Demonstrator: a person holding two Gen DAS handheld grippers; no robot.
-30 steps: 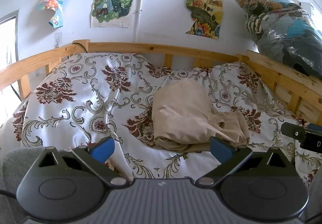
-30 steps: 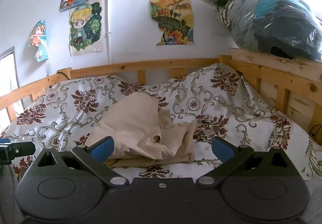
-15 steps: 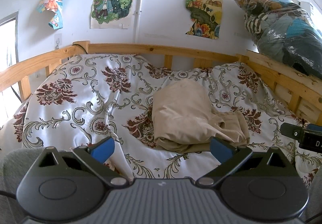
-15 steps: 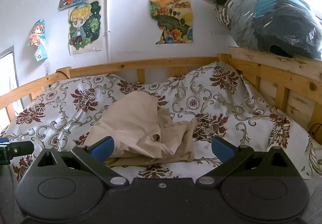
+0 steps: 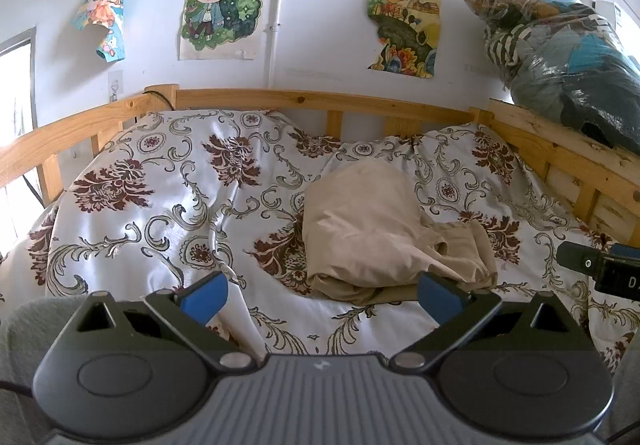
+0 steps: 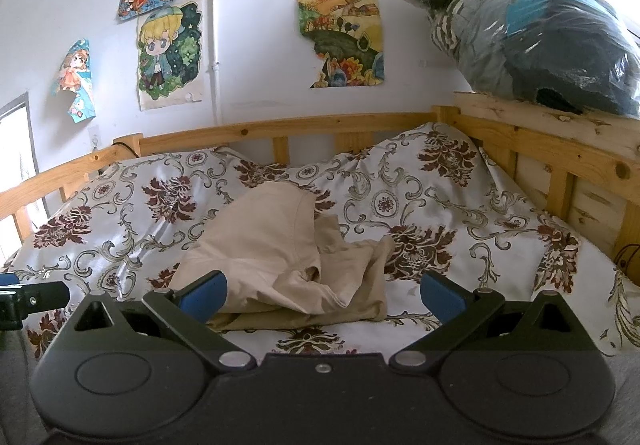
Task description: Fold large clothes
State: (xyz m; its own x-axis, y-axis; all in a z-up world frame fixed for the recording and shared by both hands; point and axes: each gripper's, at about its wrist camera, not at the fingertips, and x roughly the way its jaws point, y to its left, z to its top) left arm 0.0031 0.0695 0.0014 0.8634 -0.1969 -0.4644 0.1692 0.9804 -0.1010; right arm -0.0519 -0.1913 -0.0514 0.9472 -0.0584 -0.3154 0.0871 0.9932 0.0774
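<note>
Currently beige garment (image 5: 384,233) lies crumpled on bed (image 5: 160,205), ahead of both; left gripper (image 5: 322,295) and right gripper (image 6: 322,295) spread wide, holding nothing; heap sits right of left gripper's centre, left of right's

Both wrist cameras sit low at the bed's near edge, side by side, facing the postered wall (image 5: 320,57), sharing the beige garment (image 5: 384,233).

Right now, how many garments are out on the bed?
1: a beige garment crumpled mid-bed on the floral duvet, just ahead of both open grippers. Its folds could hide another piece.
</note>
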